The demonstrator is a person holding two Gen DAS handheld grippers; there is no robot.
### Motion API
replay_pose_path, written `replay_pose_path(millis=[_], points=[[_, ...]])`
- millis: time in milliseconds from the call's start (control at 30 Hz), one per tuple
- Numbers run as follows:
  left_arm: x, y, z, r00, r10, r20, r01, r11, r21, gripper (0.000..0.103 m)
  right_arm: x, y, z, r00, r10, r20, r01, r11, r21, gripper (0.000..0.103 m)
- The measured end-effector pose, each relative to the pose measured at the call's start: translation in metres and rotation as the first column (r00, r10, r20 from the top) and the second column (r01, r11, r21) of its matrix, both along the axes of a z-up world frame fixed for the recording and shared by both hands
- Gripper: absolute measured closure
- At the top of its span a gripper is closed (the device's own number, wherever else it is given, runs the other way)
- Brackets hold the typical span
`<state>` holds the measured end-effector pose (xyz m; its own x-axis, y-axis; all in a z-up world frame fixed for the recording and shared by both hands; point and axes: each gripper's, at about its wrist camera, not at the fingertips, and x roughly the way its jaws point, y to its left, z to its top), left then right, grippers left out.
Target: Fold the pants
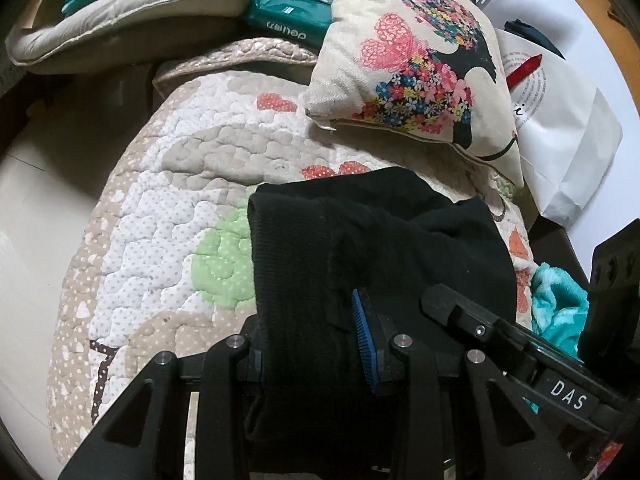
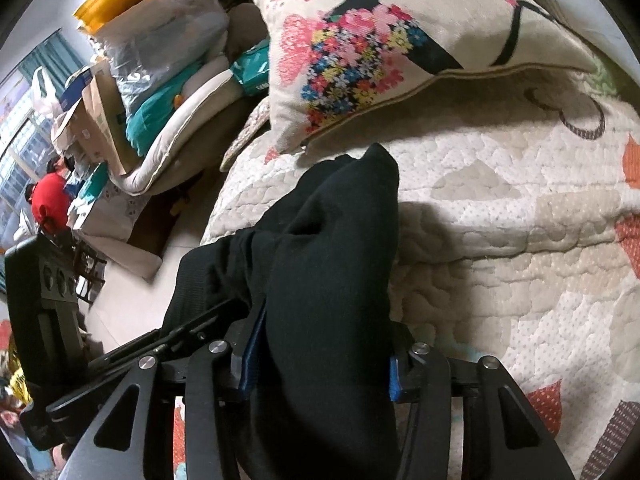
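Black pants (image 1: 372,248) lie bunched over a quilted pad (image 1: 160,208). My left gripper (image 1: 316,344) is shut on a thick fold of the black fabric, which fills the gap between its blue pads (image 1: 364,340). My right gripper (image 2: 320,368) is shut on another bunch of the same pants (image 2: 328,264), which drape over its fingers and hide the tips. The right gripper's black finger (image 1: 480,320) shows at the left wrist view's lower right, close beside the left one. The left gripper's body (image 2: 44,300) shows at the right wrist view's left edge.
A floral cushion (image 1: 416,68) lies at the far end of the pad, also in the right wrist view (image 2: 384,44). A white paper bag (image 1: 560,128), a teal packet (image 1: 288,12), a beige pet bed (image 1: 120,24) and teal fleece (image 1: 560,308) surround it. Boxes and bags (image 2: 132,40) stand on the floor.
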<state>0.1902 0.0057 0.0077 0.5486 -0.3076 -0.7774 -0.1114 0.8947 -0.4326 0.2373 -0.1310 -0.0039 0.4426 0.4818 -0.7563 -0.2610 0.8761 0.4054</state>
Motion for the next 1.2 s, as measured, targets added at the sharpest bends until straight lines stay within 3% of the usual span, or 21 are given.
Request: replay_pose_path(millis=[100, 267, 333, 433, 533, 800, 933, 1067, 1200], points=[[0.000, 0.000, 0.000, 1.000, -0.002, 0.001, 0.002, 1.000, 0.002, 0.067, 0.002, -0.003, -0.003, 1.000, -0.016, -0.014, 0.016, 1.000, 0.013, 0.047], [0.005, 0.004, -0.011, 1.000, 0.017, -0.023, -0.017, 1.000, -0.011, 0.049, 0.007, -0.010, -0.008, 0.997, -0.057, -0.049, 0.059, 0.997, 0.051, 0.044], [0.009, 0.006, -0.019, 1.000, 0.006, -0.031, -0.008, 0.999, -0.054, 0.050, 0.008, -0.010, -0.011, 0.997, -0.060, -0.055, 0.063, 0.997, 0.044, 0.044], [0.014, 0.009, -0.023, 0.999, -0.006, -0.033, 0.002, 0.992, -0.124, 0.063, 0.011, -0.010, -0.012, 0.996, -0.060, -0.062, 0.063, 0.997, 0.035, 0.047], [0.015, 0.004, -0.018, 1.000, -0.014, -0.020, 0.011, 0.993, -0.113, 0.065, 0.012, -0.008, -0.007, 0.998, -0.035, -0.048, 0.036, 0.999, 0.017, 0.052], [0.020, 0.000, -0.015, 1.000, -0.012, -0.027, 0.010, 0.996, -0.085, 0.063, 0.012, -0.002, 0.001, 0.999, -0.031, -0.009, 0.031, 0.999, -0.022, 0.053], [0.020, 0.008, -0.016, 0.997, 0.031, -0.075, -0.035, 0.998, -0.050, 0.039, 0.012, -0.010, -0.007, 0.996, -0.079, -0.037, 0.079, 0.997, -0.004, 0.045], [0.018, 0.034, -0.029, 0.987, 0.064, -0.147, -0.096, 0.970, -0.222, 0.035, 0.005, -0.024, -0.009, 0.992, -0.120, -0.043, 0.120, 0.993, 0.012, 0.035], [0.016, 0.049, -0.035, 0.978, 0.099, -0.182, -0.155, 0.934, -0.321, 0.036, -0.006, -0.032, -0.007, 0.989, -0.141, -0.042, 0.142, 0.990, 0.009, 0.034]])
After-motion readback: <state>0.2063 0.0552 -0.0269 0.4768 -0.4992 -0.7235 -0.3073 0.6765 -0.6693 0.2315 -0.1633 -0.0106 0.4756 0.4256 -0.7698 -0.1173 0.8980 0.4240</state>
